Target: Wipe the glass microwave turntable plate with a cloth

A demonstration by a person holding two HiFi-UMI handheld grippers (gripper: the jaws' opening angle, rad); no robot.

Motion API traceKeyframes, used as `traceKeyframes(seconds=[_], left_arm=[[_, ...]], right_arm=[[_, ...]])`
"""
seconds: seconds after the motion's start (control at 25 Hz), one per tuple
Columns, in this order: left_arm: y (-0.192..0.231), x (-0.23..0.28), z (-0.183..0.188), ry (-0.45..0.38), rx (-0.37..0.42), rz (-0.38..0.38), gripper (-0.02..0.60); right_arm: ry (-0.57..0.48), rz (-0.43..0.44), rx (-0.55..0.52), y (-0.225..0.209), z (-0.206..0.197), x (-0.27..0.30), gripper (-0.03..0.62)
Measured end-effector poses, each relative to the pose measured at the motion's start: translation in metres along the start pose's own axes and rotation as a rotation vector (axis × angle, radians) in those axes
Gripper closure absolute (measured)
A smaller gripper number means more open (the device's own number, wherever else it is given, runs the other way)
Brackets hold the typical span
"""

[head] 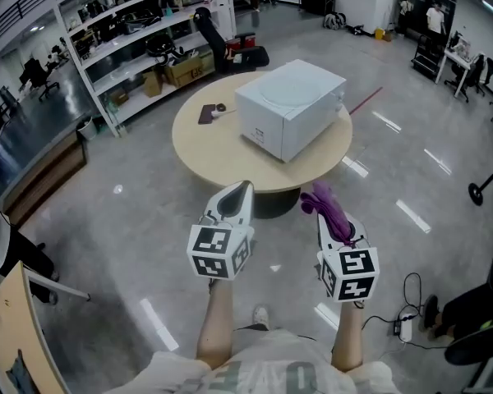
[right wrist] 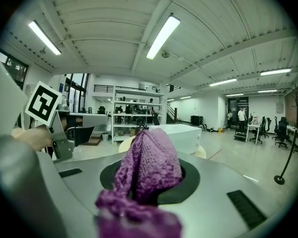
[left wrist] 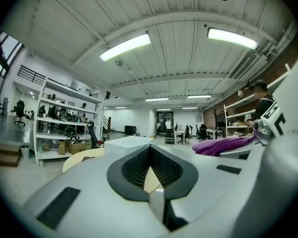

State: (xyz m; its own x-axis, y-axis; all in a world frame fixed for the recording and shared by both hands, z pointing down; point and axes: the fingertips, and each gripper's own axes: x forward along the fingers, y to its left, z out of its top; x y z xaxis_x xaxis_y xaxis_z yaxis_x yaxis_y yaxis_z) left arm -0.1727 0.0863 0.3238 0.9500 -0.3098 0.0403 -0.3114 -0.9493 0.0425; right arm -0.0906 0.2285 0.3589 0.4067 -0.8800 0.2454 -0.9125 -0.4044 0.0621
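A white microwave (head: 292, 107) stands shut on a round beige table (head: 209, 146); the glass turntable plate is not visible. My right gripper (head: 319, 206) is shut on a purple knitted cloth (head: 330, 208), which bunches out of the jaws (right wrist: 149, 170). My left gripper (head: 243, 189) is shut with nothing between its jaws (left wrist: 150, 163). Both grippers hover side by side over the floor, short of the table's near edge, and point at the microwave (right wrist: 181, 135).
A dark pad with a small white object (head: 212, 112) lies on the table left of the microwave. Metal shelving (head: 140, 39) lines the far left. A wooden desk edge (head: 16, 335) is at my lower left. Cables and a power strip (head: 404, 325) lie on the floor at right.
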Motion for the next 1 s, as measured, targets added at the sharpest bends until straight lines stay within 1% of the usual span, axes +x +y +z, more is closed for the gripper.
traceKeyframes(seconds=[0.16,0.32,0.4,0.6,0.8,1.0], left_arm=[[-0.043,-0.021,-0.012,0.022,0.008,-0.006,0.579],[-0.077,-0.046,-0.03,0.018,-0.01,-0.009,0.58],[-0.083,-0.055,-0.036,0.021,-0.01,0.001,0.58],[-0.077,-0.071,-0.031,0.003,-0.004,0.028,0.58],[-0.057,-0.086,-0.025,-0.009,-0.018,0.044,0.579],[-0.036,-0.11,-0.025,-0.014,-0.025,0.057,0.58]], right_arm=[[-0.016,0.032,0.02,0.006,-0.01,-0.034,0.546],[-0.044,0.082,-0.008,0.021,-0.018,-0.063,0.546],[-0.042,0.096,-0.034,0.026,-0.024,-0.071,0.546],[-0.048,0.093,-0.081,0.036,-0.025,-0.081,0.546],[-0.034,0.096,-0.078,0.049,-0.019,-0.076,0.545],[-0.046,0.108,-0.073,0.076,-0.014,-0.071,0.545]])
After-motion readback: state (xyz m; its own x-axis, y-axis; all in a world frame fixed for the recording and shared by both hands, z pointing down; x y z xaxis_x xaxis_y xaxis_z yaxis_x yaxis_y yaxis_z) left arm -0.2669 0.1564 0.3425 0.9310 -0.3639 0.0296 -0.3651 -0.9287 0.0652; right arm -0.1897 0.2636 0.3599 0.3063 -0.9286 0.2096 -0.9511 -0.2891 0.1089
